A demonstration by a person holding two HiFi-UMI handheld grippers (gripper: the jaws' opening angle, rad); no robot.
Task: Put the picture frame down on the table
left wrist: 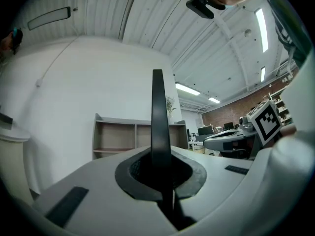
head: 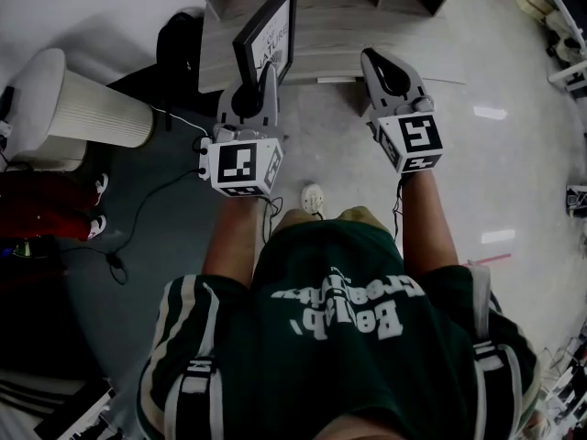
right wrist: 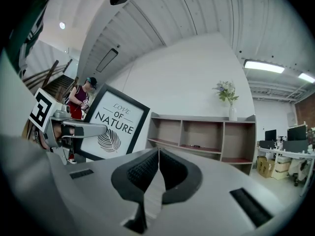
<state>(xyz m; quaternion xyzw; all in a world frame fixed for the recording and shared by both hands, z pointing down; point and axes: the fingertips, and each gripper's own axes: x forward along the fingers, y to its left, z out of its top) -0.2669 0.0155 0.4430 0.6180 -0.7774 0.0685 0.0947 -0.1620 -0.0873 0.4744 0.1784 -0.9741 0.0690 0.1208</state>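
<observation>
The picture frame (head: 269, 33) is black, with a white print reading "LOVE OF NATURE" and a leaf. It stands upright in the air, my left gripper (head: 260, 73) shut on its lower edge. In the left gripper view the frame (left wrist: 157, 122) shows edge-on, rising from between the pressed pads. In the right gripper view the frame's face (right wrist: 115, 127) is at the left, with the left gripper (right wrist: 83, 129) clamped on it. My right gripper (head: 376, 58) hangs beside it, apart from the frame. Its pads (right wrist: 147, 168) meet with nothing between them.
A low wooden shelf unit (head: 339, 21) stands just ahead, with open compartments (right wrist: 202, 139) and a vase of flowers (right wrist: 227, 100) on top. A white ribbed cylinder (head: 87, 108) and a black bag (head: 179, 49) stand at left. Cables (head: 138, 209) cross the floor. Another person (right wrist: 78, 100) stands far left.
</observation>
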